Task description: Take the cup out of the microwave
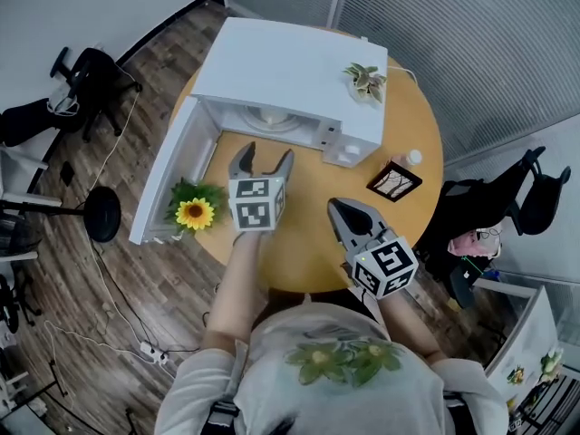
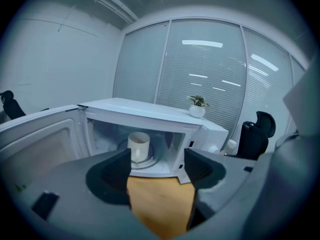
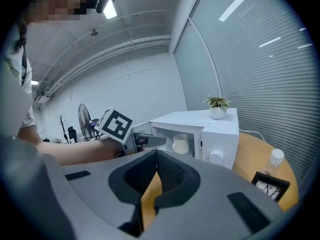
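Note:
A white cup (image 2: pixel 139 146) stands upright on the turntable inside the open white microwave (image 1: pixel 290 71). The right gripper view shows the cup (image 3: pixel 180 144) through the doorway too. My left gripper (image 1: pixel 263 163) is open and hovers over the table just in front of the oven's opening, pointing at it. In the left gripper view its jaws (image 2: pixel 155 166) are spread apart with only tabletop between them, the cup a little beyond. My right gripper (image 1: pixel 347 211) is shut on nothing, held back over the table's near right part, and it looks over the shut jaws (image 3: pixel 155 180) toward the microwave (image 3: pixel 215 126).
The microwave door (image 1: pixel 172 175) is swung wide open to the left. A sunflower (image 1: pixel 195 212) lies beside it. A small potted plant (image 1: pixel 365 80) sits on the oven's top. A picture frame (image 1: pixel 394 181) and a bottle (image 1: pixel 413 159) stand at the right of the round wooden table (image 1: pixel 308 252).

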Tool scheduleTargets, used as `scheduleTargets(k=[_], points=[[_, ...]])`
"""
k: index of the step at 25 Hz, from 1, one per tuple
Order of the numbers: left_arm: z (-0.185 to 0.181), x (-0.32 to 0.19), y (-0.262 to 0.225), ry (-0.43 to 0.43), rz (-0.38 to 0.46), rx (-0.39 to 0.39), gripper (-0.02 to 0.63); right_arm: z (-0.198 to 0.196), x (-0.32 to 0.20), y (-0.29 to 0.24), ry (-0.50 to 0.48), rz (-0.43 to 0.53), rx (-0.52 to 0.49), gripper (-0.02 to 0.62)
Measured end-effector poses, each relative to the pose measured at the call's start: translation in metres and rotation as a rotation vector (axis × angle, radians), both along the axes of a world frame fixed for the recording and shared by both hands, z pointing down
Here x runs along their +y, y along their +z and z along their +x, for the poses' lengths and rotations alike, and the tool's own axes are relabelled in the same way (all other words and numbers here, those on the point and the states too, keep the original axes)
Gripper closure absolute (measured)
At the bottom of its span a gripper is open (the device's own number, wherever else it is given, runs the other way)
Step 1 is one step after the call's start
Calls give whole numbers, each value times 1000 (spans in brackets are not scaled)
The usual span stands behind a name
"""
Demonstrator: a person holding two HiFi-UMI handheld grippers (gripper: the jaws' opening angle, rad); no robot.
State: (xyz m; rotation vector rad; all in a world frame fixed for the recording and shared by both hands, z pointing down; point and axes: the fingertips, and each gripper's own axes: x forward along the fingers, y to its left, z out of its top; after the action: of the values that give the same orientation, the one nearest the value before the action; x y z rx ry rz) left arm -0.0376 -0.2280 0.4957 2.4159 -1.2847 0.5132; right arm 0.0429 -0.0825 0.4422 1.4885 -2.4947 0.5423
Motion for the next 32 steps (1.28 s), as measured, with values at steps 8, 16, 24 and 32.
scheduleTargets(k=[8,16,24,32], points=[[11,-40,27,-22,-55,-31,281,10,-27,11,-36,-22,-8,579],[15,-75,62,-28,-121,-116,288,14,-44,22,-58,-50,-25,578],[16,-98,91,-1,-186,-186,304,26,-56,37,-46,-85,-33,578],[20,-115,108,9,-239,-227,393,30,-68,43,-41,-108,-48,578]])
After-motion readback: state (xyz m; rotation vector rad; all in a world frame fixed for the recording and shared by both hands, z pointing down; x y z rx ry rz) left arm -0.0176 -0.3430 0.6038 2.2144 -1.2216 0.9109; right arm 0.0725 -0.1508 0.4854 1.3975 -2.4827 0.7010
